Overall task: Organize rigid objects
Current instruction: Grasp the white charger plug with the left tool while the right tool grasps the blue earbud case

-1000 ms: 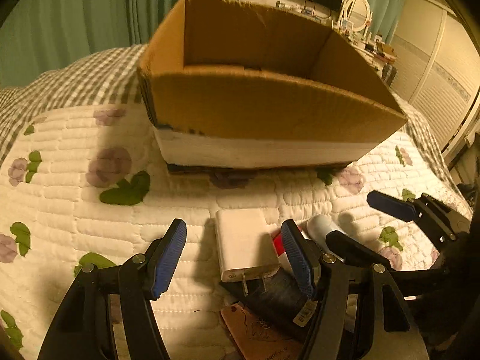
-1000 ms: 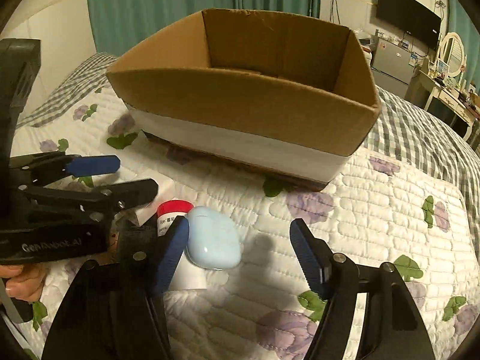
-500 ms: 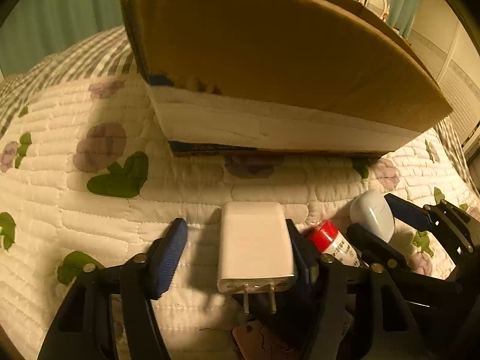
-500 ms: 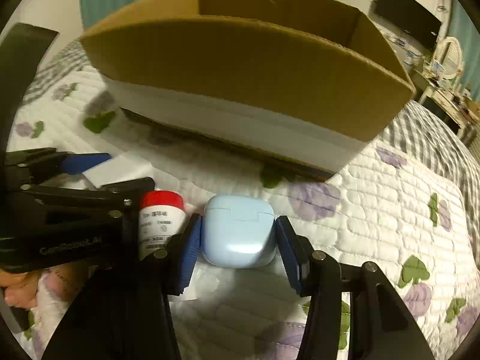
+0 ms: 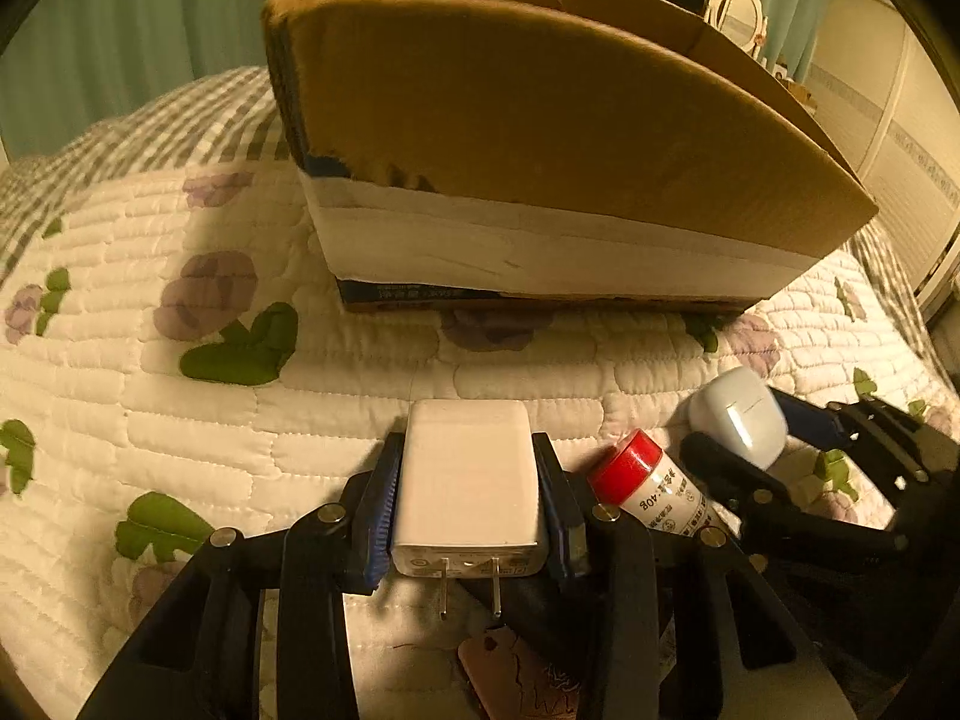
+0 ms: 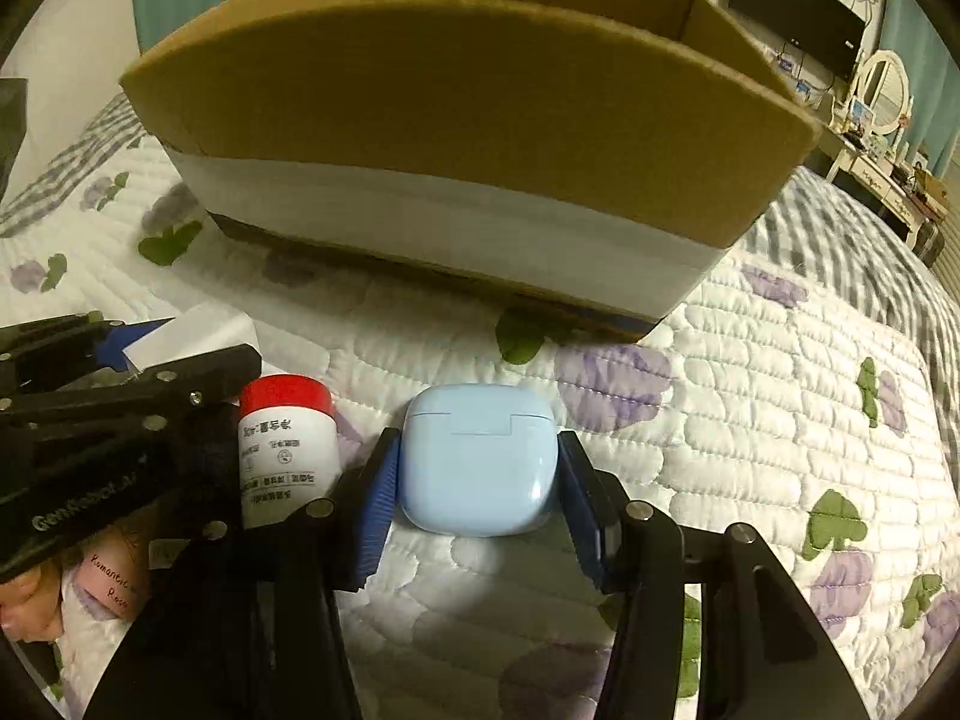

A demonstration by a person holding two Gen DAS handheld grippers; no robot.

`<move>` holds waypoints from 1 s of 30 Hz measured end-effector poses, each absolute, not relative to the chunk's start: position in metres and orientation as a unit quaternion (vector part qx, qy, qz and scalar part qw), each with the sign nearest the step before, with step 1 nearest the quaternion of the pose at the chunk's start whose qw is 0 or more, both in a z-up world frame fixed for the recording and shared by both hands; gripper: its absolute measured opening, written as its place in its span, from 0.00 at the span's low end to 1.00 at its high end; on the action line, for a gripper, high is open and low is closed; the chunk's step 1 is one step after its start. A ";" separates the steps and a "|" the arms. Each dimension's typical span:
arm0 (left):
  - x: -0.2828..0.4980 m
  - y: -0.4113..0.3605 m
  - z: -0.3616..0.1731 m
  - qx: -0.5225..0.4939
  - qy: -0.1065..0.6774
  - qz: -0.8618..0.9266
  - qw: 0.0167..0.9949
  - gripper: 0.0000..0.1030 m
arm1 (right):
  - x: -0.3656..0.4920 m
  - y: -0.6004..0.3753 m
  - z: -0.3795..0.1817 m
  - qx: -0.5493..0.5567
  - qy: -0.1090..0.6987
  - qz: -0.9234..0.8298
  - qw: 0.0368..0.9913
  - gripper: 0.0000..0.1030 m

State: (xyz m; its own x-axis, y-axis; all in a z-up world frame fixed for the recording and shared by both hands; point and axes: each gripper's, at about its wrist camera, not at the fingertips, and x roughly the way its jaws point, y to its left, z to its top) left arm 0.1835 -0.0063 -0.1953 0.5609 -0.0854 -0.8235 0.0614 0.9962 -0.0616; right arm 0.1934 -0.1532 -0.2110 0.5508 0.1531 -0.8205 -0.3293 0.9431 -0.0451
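Observation:
My left gripper (image 5: pixel 467 498) is shut on a white plug charger (image 5: pixel 468 483), prongs toward the camera, low over the quilt. My right gripper (image 6: pixel 477 480) is shut on a pale blue earbud case (image 6: pixel 477 459), which also shows in the left wrist view (image 5: pixel 738 414). A white bottle with a red cap (image 6: pixel 287 450) lies between the two grippers on the quilt and also shows in the left wrist view (image 5: pixel 651 489). An open cardboard box (image 5: pixel 564 138) with a white band stands just ahead and also shows in the right wrist view (image 6: pixel 468 120).
Everything sits on a white floral quilt (image 5: pixel 180 408) over a checked bedspread. A pink tag and a dark object (image 5: pixel 522 666) lie under the left gripper. Curtains, a TV and a dresser stand behind the box.
Both grippers came down and closed: the left on the charger, the right on the earbud case. The box now looms closer and its inside is mostly hidden.

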 end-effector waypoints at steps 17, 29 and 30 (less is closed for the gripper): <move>0.102 -0.015 -0.138 0.021 0.418 -0.037 0.908 0.38 | 0.127 -0.174 -0.155 -0.055 0.417 0.142 0.896 0.48; 0.076 -0.014 -0.061 -0.001 0.358 -0.036 0.933 0.38 | 0.092 -0.191 -0.079 -0.044 0.353 0.142 0.924 0.48; 0.074 -0.014 -0.052 -0.002 0.350 -0.036 0.936 0.38 | 0.090 -0.192 -0.071 -0.043 0.346 0.142 0.926 0.48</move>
State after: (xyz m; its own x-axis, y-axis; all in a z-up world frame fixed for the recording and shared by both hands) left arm 0.0743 -0.0137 -0.0520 0.7528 -0.0689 -0.6547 0.0666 0.9974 -0.0283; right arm 0.0904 -0.1915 -0.0711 0.7194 0.2339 -0.6540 -0.2936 0.9557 0.0189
